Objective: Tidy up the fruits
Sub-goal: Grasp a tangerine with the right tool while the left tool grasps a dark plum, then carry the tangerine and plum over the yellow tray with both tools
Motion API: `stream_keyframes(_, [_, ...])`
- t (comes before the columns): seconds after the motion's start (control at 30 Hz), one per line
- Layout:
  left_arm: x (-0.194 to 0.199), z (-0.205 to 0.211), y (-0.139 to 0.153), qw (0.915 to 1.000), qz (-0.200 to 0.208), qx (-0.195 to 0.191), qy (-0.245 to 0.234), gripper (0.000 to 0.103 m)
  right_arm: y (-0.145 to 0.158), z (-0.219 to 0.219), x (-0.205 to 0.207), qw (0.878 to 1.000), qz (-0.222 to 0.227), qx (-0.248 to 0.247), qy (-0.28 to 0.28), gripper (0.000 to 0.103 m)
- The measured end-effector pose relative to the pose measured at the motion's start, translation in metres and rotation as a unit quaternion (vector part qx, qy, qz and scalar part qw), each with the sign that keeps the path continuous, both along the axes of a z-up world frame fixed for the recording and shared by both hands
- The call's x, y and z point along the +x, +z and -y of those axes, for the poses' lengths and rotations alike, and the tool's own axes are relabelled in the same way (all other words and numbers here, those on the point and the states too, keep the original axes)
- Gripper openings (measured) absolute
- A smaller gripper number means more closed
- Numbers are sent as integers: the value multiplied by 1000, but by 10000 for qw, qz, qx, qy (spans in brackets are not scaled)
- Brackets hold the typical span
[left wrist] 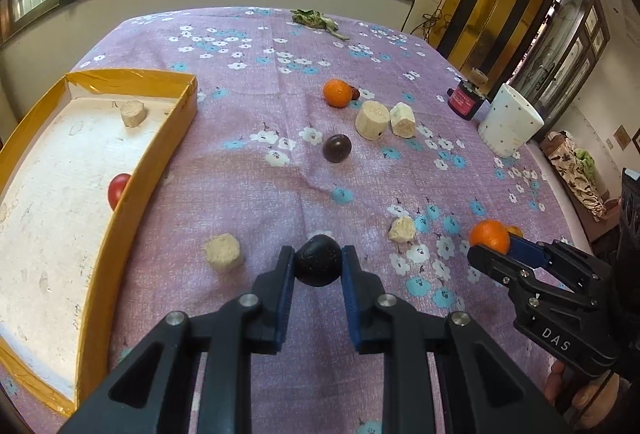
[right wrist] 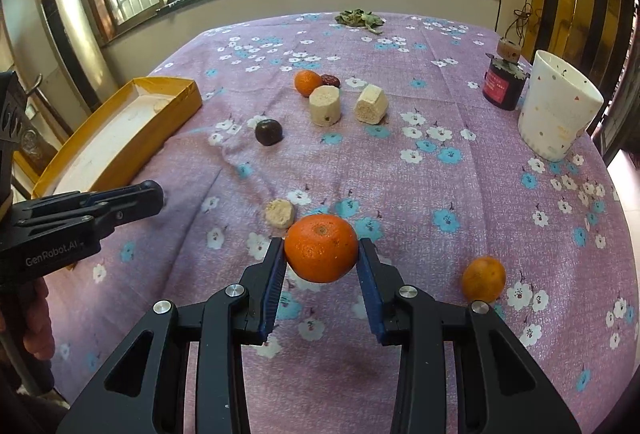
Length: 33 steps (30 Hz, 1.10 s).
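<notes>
My left gripper (left wrist: 318, 261) is shut on a dark plum-like fruit (left wrist: 318, 259) just above the purple flowered cloth. My right gripper (right wrist: 322, 254) is shut on an orange (right wrist: 321, 253), also seen in the left wrist view (left wrist: 489, 235). A yellow box (left wrist: 132, 170) at the left holds a red fruit (left wrist: 119, 189) and a pale chunk (left wrist: 132, 113). Loose on the cloth are another dark fruit (left wrist: 337, 148), a far orange (left wrist: 338, 93) with a small red fruit (right wrist: 330, 80) beside it, and a near orange (right wrist: 483, 278).
Pale cylindrical chunks lie about: two at the back (left wrist: 372, 120), one near my left gripper (left wrist: 223, 252), one in the middle (left wrist: 402, 229). A white cup (right wrist: 558, 110) and a dark jar (right wrist: 503, 84) stand at the right edge. Dried leaves (right wrist: 360, 19) lie at the far edge.
</notes>
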<state>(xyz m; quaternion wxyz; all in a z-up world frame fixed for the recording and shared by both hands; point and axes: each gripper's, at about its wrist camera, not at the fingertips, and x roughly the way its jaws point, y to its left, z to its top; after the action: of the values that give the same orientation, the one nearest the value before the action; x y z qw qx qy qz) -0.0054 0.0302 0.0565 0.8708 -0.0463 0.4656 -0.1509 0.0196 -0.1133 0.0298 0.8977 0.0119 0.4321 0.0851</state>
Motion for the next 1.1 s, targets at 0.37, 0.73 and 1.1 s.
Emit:
stream_keyframes(0.37, [-11,-43,18,9996,187,-82,190,25,19,-48,2,9995,201,-9,256,35])
stream_keyframes(0.73, [-6,-114,28,9969,298,-117,717,25,32,-114,21,9968,271,-20,757,35])
stream_keyframes(1.1, [21,-188,19,9916,197,2,1281,25,35,-182,65,9926,183,28,1199,35])
